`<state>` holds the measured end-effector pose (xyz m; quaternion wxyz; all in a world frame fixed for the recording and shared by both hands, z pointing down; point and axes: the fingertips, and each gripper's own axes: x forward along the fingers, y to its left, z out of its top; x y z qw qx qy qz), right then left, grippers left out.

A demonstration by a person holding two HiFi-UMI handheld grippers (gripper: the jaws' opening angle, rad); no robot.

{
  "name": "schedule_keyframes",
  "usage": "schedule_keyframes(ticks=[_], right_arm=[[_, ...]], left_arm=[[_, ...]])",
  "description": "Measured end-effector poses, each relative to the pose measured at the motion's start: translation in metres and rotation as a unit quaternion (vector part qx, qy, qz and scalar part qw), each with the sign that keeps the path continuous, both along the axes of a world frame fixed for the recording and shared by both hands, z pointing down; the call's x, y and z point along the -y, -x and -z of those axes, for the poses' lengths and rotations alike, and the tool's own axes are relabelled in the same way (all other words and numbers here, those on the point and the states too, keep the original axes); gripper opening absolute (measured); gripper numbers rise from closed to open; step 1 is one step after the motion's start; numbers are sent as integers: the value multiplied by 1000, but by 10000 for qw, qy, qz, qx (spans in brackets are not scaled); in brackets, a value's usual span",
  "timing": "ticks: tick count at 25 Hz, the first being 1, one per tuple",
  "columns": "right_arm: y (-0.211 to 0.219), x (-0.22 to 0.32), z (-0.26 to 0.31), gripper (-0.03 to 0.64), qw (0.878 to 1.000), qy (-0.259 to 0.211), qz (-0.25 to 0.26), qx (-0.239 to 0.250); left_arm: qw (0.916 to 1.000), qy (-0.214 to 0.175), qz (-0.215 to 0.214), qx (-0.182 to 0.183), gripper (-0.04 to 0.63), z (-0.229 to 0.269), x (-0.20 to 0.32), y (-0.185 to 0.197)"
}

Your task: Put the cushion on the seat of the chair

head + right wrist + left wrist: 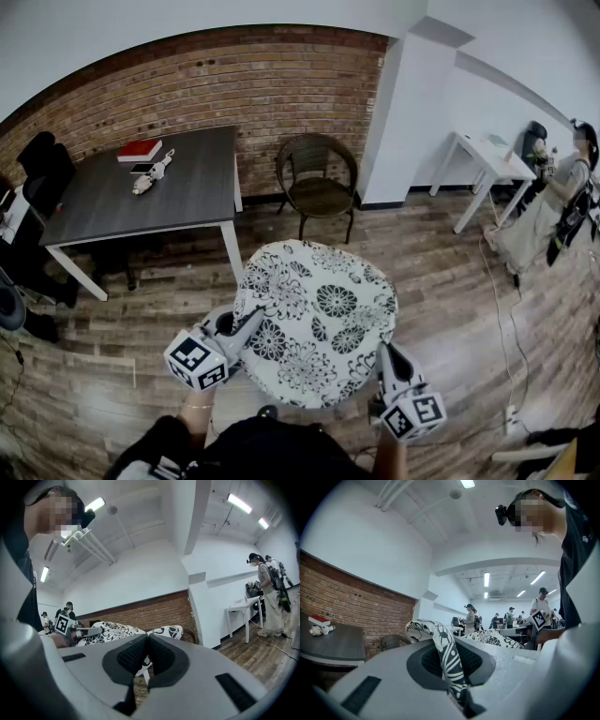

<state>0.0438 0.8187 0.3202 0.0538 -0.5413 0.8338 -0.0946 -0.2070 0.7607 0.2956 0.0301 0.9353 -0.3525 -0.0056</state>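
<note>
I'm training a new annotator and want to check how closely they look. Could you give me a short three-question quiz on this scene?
1. True or false: the cushion already lies on the seat of the chair.
2. What is pinched in the jaws of the left gripper? A) the cushion's edge B) a chair leg C) nothing
3. Fill in: the chair stands against the ____ wall.

Key: 1 false, the cushion is held up in the air, well short of the chair; 2 A; 3 brick.
</note>
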Motion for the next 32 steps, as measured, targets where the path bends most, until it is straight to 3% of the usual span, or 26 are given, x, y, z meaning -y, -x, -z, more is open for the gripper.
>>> schedule_keyframes(ticks=[6, 24, 32], right_arm=[[-79, -14, -8, 6, 10000, -48, 41, -4], [-72, -35, -2, 6, 9989, -134, -339, 285], [-89, -41, -2, 6, 9978, -111, -539, 364]], left_arm=[[10000, -45, 41, 9, 14, -7, -15, -81], [9997, -22, -234, -31, 14, -3, -19, -66], [9992, 53, -386, 10, 14, -5, -14, -85]])
